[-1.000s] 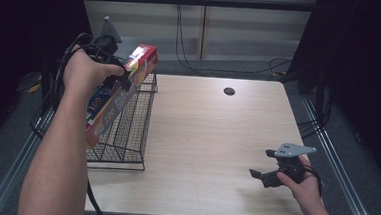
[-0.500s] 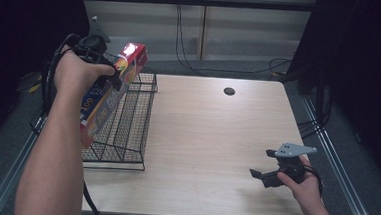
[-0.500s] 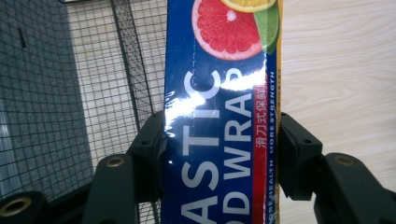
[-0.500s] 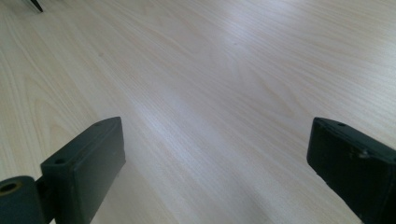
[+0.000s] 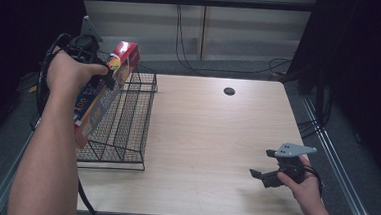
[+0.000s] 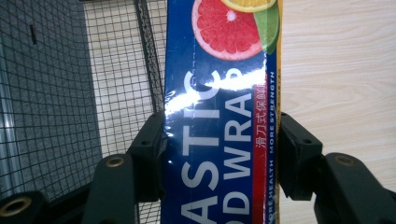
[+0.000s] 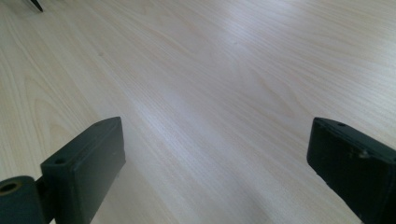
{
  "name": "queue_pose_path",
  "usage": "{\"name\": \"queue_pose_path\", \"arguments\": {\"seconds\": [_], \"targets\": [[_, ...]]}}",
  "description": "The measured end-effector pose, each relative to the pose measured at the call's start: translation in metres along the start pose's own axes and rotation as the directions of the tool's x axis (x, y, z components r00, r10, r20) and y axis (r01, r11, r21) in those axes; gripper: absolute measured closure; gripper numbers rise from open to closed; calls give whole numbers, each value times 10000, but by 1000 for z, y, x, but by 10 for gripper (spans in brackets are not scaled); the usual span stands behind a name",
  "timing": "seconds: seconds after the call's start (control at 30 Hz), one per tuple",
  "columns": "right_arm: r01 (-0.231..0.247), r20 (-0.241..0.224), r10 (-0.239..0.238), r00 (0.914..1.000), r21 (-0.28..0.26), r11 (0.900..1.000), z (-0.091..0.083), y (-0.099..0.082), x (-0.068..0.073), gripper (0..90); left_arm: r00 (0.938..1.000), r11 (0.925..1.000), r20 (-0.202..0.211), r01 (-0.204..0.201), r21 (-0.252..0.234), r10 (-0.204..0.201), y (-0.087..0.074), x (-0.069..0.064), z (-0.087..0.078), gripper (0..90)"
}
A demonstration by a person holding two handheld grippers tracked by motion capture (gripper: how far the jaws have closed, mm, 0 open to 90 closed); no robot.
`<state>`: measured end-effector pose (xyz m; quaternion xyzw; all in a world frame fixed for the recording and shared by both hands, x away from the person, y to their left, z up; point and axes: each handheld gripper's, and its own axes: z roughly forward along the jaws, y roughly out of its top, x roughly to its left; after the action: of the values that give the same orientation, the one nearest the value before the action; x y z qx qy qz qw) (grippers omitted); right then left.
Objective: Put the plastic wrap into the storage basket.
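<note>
A long plastic wrap box [image 5: 94, 101] with a blue face, citrus pictures and a red end hangs tilted above the left side of a black wire basket [image 5: 127, 128]. My left gripper [image 5: 105, 78] is shut on the box's long sides, about midway up. In the left gripper view the box [image 6: 219, 93] runs up between the two pads [image 6: 152, 154], with the wire basket [image 6: 65, 102] behind at the left. My right gripper [image 5: 260, 175] rests low at the table's front right, open. Bare wood lies between its jaws [image 7: 215, 154].
The light wooden table [image 5: 211, 139] has a small black round hole [image 5: 229, 91] near its far edge. The basket stands along the table's left edge. Cables lie on the floor behind the table.
My left hand has carried the box slightly to the left above the basket. The right hand and its gripper have stayed where they were.
</note>
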<state>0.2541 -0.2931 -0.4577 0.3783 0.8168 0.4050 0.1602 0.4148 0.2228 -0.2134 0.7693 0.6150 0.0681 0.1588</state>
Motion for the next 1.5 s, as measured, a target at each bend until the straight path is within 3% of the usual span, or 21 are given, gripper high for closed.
{"name": "queue_pose_path", "arguments": {"seconds": [0.67, 1.13, 1.3, 1.47, 1.5], "targets": [[9, -65, -9, 10000, 46, 10000, 2, 0, 1, 40, 9960, 9965, -397, 793, -275, -804, -8, 23, -5, 445], [1, -69, -1, 10000, 66, 10000, 2, 0, 2, 40, 9870, 9894, -755, 1390, -411, -1418, -14, 36, -3, 444], [38, -58, -38, 10000, 37, 10000, 2, 0, 2, 40, 9862, 9882, -669, 1498, -318, -1517, -17, 40, 2, 443], [7, -122, -7, 9999, 30, 10000, 2, 0, 2, 40, 9773, 9803, -786, 1943, -348, -1965, -20, 44, 7, 442], [29, -103, -29, 9999, 17, 10000, 2, 0, 2, 40, 9783, 9811, -766, 1904, -331, -1925, -20, 46, 8, 441]]}}
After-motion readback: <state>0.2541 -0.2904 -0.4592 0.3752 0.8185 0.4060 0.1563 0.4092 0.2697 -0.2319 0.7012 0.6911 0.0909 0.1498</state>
